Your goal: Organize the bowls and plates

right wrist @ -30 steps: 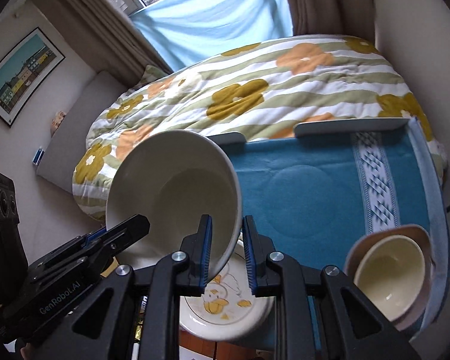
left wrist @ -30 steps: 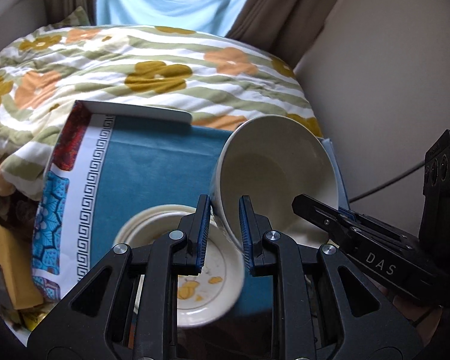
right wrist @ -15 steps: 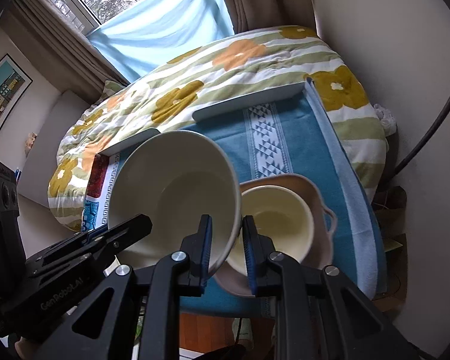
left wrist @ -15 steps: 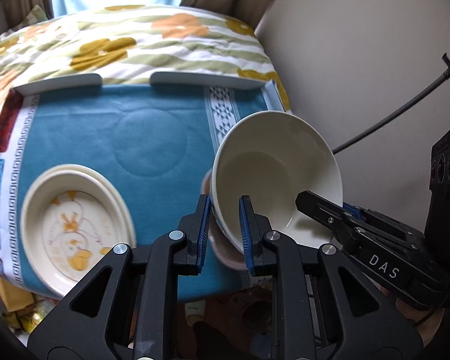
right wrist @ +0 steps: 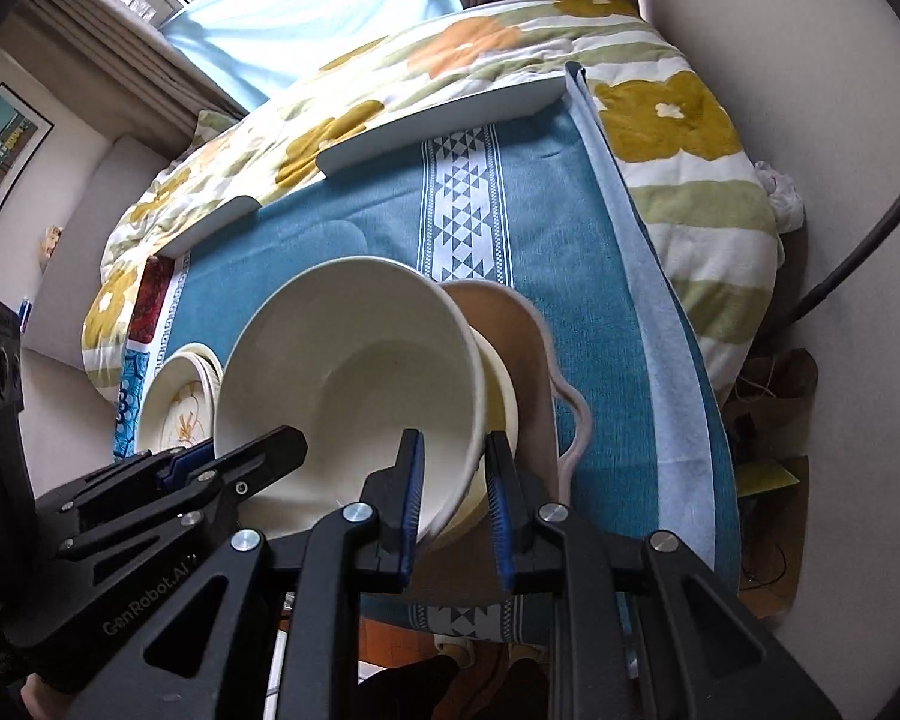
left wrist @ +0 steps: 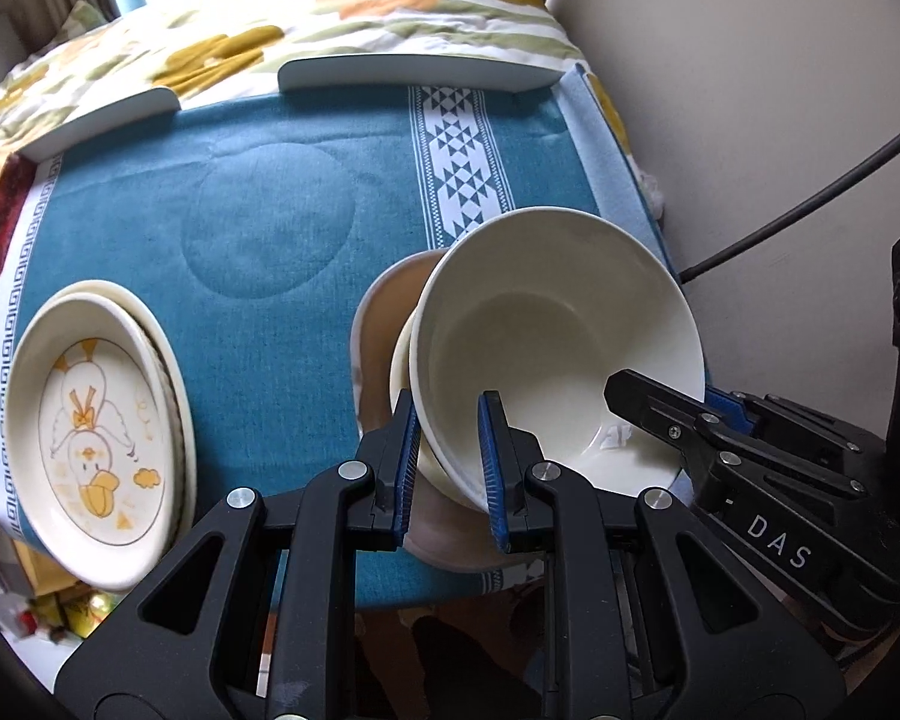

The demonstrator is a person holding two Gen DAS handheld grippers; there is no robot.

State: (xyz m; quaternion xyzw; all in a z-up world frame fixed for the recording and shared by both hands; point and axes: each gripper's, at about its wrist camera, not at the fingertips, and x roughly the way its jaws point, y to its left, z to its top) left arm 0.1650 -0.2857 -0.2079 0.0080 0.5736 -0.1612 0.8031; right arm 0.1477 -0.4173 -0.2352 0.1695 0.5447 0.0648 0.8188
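Note:
A large cream bowl (left wrist: 546,354) (right wrist: 354,372) sits tilted inside a smaller yellow bowl (right wrist: 501,396), which rests in a pink handled dish (left wrist: 384,324) (right wrist: 528,360) on the blue cloth. My left gripper (left wrist: 449,456) has its jaws around the cream bowl's left rim, one finger inside and one outside. My right gripper (right wrist: 455,486) grips the opposite rim the same way. Each gripper shows in the other's view. A stack of plates with a duck drawing (left wrist: 96,444) (right wrist: 177,408) lies at the cloth's left end.
The blue cloth (left wrist: 270,216) covers a small table with white raised rails (left wrist: 414,69) at its far edge. A flowered quilt (right wrist: 678,108) lies behind. A wall and a black cable (left wrist: 810,198) are close on the right.
Both grippers carried the cream bowl rightward and down, away from the duck plates, until it sits in the yellow bowl in the pink dish.

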